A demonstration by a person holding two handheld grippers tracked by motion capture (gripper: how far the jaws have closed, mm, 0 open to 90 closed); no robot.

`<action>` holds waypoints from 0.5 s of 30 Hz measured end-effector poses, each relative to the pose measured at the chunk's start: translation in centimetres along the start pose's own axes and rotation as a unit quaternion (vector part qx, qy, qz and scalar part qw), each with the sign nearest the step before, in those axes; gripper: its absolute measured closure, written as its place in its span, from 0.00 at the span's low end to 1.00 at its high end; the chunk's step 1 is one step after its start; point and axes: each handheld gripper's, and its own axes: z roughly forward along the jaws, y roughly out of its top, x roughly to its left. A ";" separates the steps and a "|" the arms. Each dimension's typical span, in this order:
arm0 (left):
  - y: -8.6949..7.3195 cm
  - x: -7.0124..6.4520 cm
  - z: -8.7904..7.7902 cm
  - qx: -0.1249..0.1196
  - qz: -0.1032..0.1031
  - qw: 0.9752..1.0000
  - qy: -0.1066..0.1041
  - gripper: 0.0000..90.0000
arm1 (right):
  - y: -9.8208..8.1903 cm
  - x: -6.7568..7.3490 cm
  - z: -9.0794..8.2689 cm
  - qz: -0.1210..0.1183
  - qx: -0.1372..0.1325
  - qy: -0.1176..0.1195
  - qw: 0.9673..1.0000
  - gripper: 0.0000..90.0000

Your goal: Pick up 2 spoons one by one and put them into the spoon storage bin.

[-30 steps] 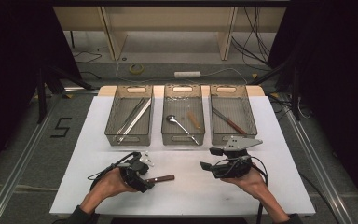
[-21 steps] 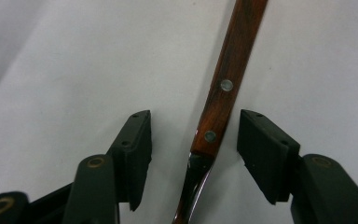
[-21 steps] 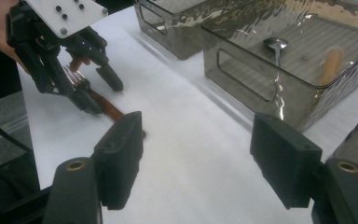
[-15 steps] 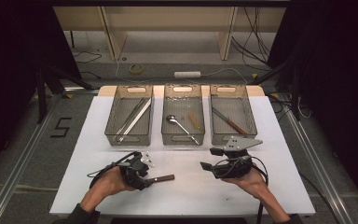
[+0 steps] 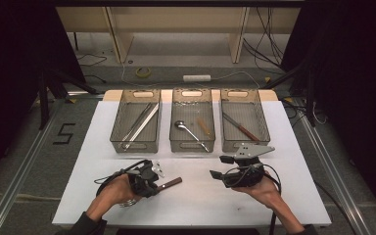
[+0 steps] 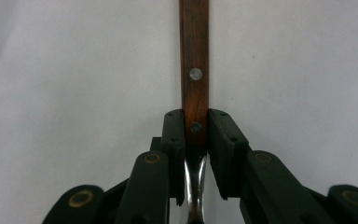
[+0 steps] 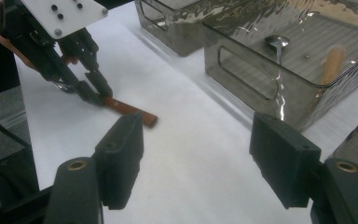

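Observation:
A utensil with a riveted wooden handle (image 6: 195, 60) lies on the white table (image 5: 191, 200). Its handle end (image 5: 172, 183) points right. My left gripper (image 5: 157, 186) rests low on the table at the front left. Its jaws have just been closing, and the pads (image 6: 175, 133) now press both sides of the handle where wood meets metal. The right gripper view also catches that left gripper (image 7: 95, 91) on the utensil (image 7: 130, 111). My right gripper (image 5: 219, 167) hovers at the front right, pointing left, open (image 7: 196, 149) with nothing between its jaws.
Three clear trays stand in a row behind the grippers. The left tray (image 5: 133, 146) holds tongs (image 5: 139, 125), the middle tray (image 5: 191, 146) a spoon (image 5: 188, 131), and the right tray (image 5: 240, 93) a wooden-handled knife (image 5: 240, 127). The table's front edge is near both hands.
Both hands have stayed where they were. The left gripper's jaws have drawn in around the wooden handle.

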 end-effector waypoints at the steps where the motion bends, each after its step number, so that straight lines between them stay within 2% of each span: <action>1: 0.0 0.0 0.0 -0.001 0.000 1.000 0.000 0.85 | 0.0 0.0 0.0 -0.001 0.000 0.000 1.000 0.40; 6: -0.1 0.1 -0.1 -0.002 -0.006 1.000 -0.003 0.85 | 0.1 0.2 0.3 -0.004 0.002 0.002 1.000 0.40; 11: 0.0 0.1 -0.1 -0.001 -0.010 1.000 -0.004 0.85 | 0.3 0.9 1.0 -0.025 0.010 0.006 1.000 0.40; 15: 0.0 -0.1 -0.1 -0.006 -0.011 1.000 -0.019 0.85 | 0.4 1.8 1.8 -0.047 0.018 0.012 0.999 0.40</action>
